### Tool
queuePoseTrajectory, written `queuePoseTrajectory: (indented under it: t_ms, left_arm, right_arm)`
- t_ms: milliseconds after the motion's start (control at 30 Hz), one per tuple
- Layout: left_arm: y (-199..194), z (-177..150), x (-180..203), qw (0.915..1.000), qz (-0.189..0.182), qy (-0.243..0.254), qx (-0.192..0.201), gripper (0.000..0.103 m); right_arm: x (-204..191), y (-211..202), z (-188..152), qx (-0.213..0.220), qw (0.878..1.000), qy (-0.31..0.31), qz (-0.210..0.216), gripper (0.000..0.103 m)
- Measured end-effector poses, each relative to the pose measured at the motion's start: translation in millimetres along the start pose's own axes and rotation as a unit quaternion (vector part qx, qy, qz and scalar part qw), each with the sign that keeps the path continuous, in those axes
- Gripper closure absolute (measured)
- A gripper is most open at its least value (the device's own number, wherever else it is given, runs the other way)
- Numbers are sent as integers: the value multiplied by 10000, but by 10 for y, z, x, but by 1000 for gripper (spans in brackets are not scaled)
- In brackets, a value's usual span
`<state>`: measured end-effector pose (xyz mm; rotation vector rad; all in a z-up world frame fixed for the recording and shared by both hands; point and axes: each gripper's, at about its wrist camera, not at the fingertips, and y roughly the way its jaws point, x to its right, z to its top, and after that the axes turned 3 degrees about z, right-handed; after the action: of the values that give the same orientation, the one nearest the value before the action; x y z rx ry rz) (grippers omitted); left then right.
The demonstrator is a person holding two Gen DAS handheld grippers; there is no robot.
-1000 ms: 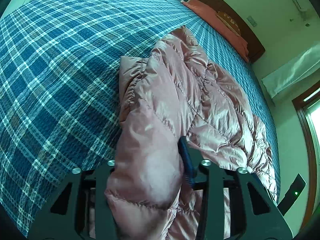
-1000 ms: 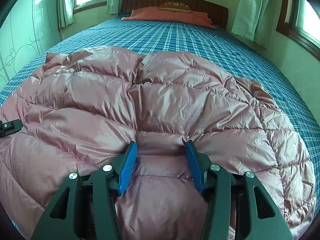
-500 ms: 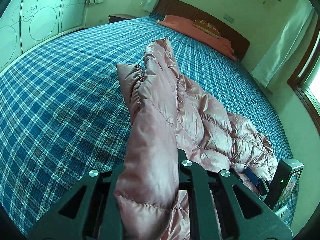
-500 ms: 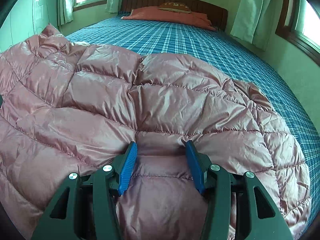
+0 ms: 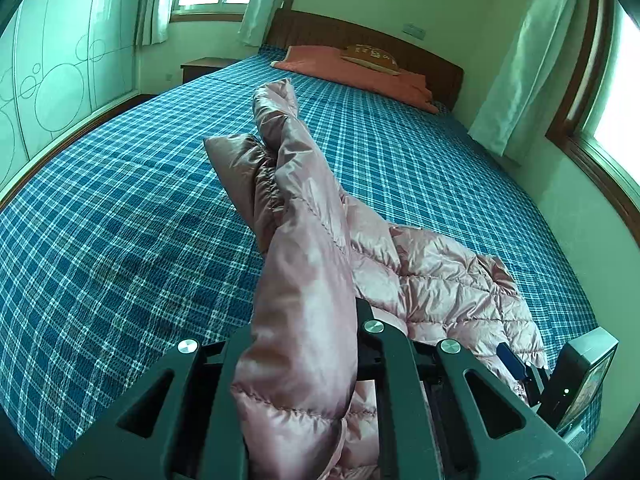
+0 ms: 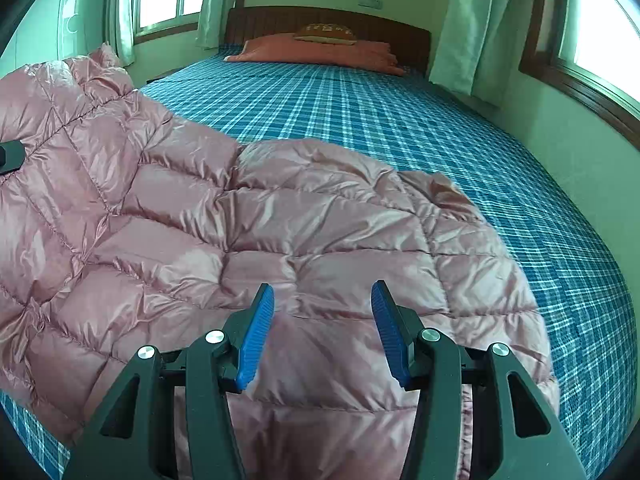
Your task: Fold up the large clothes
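A shiny pink quilted down jacket lies spread on a blue plaid bed. My left gripper is shut on a thick fold of its left side and holds that side up off the bed, so the sleeve stands as a ridge ahead of me. In the right wrist view the raised side of the jacket climbs at the left, where a black part of the left gripper shows. My right gripper stands open over the jacket's near hem. Its blue pads are apart, with fabric lying between them.
The bed runs back to an orange pillow and a dark wooden headboard. Curtained windows stand at the right and back left. A pale wardrobe and a nightstand flank the bed's left side.
The left gripper shut on the jacket's left side, then rose and rolled upright, lifting that side off the bed. The right gripper stayed open and shifted slightly over the hem.
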<state>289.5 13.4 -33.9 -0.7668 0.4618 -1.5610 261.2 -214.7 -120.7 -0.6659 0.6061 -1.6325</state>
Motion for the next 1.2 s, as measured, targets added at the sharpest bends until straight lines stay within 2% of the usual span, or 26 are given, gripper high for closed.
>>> queuePoseTrajectory:
  t_ms: [333,633,900,1067,1200]
  left_arm:
    - [10,-46,792,9973,-114,725,68,92]
    - [154,-207,1582,9907,-334,1317,-46,92]
    - [478,-553,2294,9813,-455,1815,-447,92]
    - [730,-845,2570,9754,-368,2061,-695,92]
    - [838,-1002,2679,9711,-268,2272,-686,92]
  right_arm:
    - [780,-226,-105,91,9971,610,-445,52]
    - [1412,-242,-298,-114,9910,1099,-759,52]
    - [1861,-194,-483,-348,9834,1484,-985,52]
    - [2058,-137,-585,-501,9789,1607,-1159,52]
    - [2130,-67,-647,-646,9761,1706,-1185,52]
